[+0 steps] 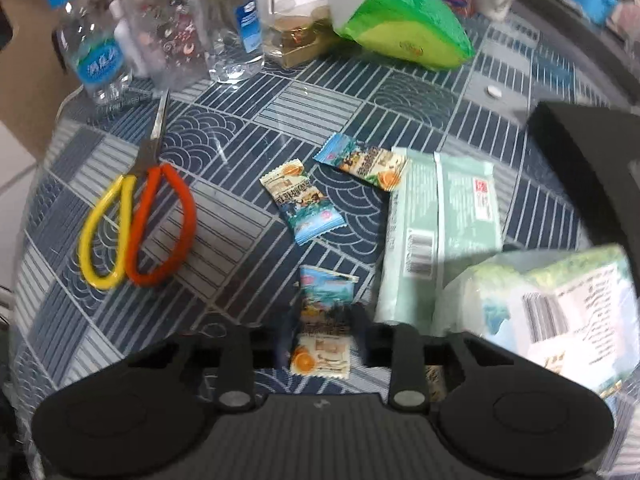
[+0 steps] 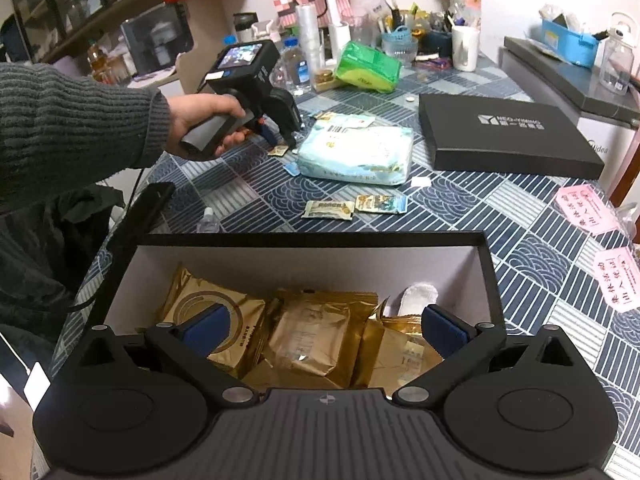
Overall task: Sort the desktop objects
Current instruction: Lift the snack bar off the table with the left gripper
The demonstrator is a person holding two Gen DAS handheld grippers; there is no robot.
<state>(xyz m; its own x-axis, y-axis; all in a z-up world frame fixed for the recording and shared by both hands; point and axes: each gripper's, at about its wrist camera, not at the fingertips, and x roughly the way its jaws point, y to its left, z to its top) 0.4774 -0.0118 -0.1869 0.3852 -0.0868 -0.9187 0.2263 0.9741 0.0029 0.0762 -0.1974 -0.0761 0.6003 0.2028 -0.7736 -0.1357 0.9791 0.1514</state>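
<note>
In the left wrist view a small snack packet (image 1: 323,336) lies flat on the patterned tablecloth between my left gripper's (image 1: 322,340) dark fingers, which stand narrowly apart beside its edges without pressing it. Two like packets (image 1: 301,204) (image 1: 362,162) lie just beyond. From the right wrist view, a hand holds that left gripper (image 2: 286,144) tipped down next to a tissue pack (image 2: 356,154). My right gripper (image 2: 324,328) hangs open over an open black box (image 2: 312,238) that holds several gold pouches (image 2: 312,340); nothing sits between its blue pads (image 2: 444,324).
Scissors (image 1: 136,216) with yellow and orange handles lie left. A green wipes pack (image 1: 444,220), bottles (image 1: 96,60) and a green bag (image 1: 400,24) ring the packets. A black lid (image 2: 508,136), two more packets (image 2: 356,206) and pink cards (image 2: 588,208) lie beyond the box.
</note>
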